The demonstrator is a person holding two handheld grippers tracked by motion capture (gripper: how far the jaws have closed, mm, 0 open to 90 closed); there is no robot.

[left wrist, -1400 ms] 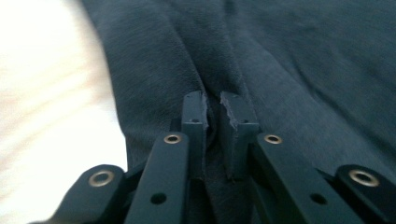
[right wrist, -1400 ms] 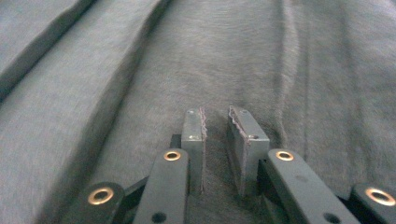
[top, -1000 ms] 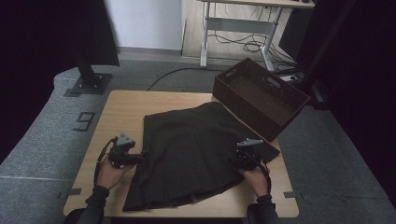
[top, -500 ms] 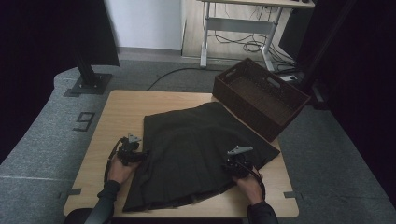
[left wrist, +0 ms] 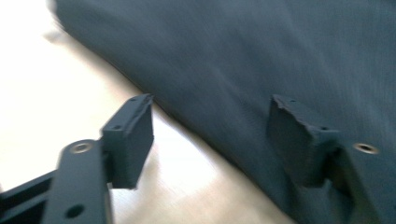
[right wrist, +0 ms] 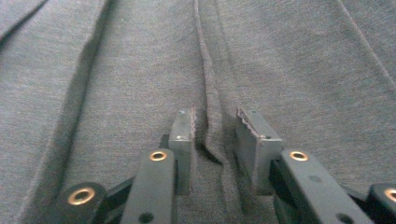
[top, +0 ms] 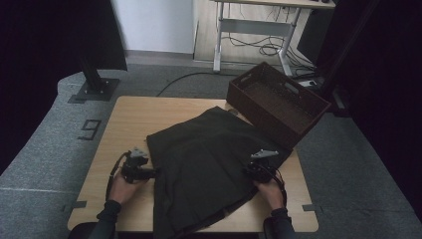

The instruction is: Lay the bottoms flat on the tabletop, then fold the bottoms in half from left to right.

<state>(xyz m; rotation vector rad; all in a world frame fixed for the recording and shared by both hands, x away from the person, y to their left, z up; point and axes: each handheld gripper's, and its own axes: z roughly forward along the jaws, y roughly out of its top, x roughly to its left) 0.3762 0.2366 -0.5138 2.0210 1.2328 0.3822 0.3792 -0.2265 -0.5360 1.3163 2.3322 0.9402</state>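
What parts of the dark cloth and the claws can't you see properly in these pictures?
- Dark cloth: high view, its near hem runs off the bottom edge.
- Left claw: left gripper view is motion-blurred, so whether its pads touch the cloth edge is unclear.
- Right claw: right gripper view, a cloth fold sits between the pads; whether they pinch it can't be told.
- Basket: high view, its dark inside is too dim to read.

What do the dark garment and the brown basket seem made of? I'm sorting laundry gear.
Dark garment: soft matte woven or knit fabric, probably; fine grain and raised seams show close up. Brown basket: apparently woven wicker or rattan, matte, with a ribbed texture and cut-out handles.
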